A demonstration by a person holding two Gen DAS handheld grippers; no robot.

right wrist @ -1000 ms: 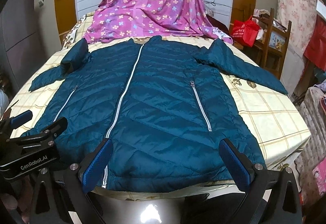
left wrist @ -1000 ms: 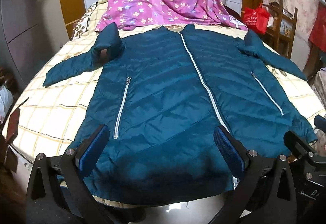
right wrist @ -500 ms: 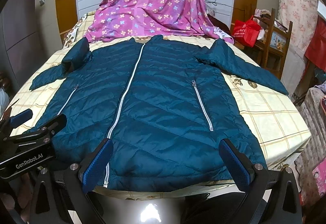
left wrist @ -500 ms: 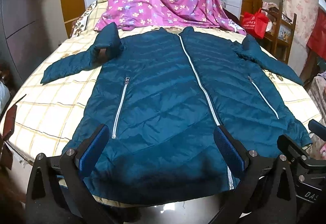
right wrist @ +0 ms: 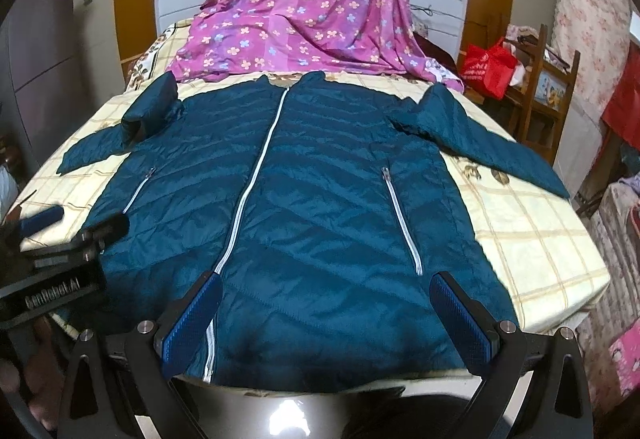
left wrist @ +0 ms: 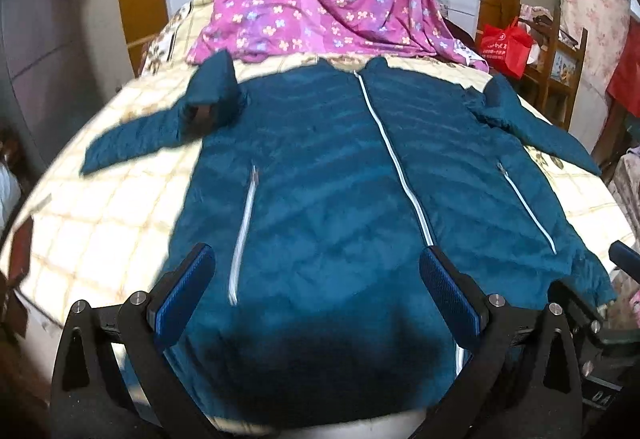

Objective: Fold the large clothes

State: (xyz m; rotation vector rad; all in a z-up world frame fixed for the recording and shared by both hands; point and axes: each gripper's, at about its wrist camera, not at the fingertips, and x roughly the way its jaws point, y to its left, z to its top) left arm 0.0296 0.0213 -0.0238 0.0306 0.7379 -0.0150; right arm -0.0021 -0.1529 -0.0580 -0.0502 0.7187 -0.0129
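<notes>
Here the jacket point(right wrist: 312, 223) lies flat beyond both wide-spread claws.

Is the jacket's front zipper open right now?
No, in the right wrist view the jacket lies flat on the bed with its front zipper closed from collar to hem.

1. White lettering is showing on the black body of the left gripper point(right wrist: 60, 259), seen at the left edge of the right wrist view; it is blurring, but it seems to be reading "GenRobot.AI".
2. The characters "DA" are standing in pale print on the black body of the right gripper point(left wrist: 592, 351), low in the right corner of the left wrist view, cut off by the frame.
3. The red bag point(left wrist: 505, 44) is carrying white print and a round emblem, too small to be read.
</notes>
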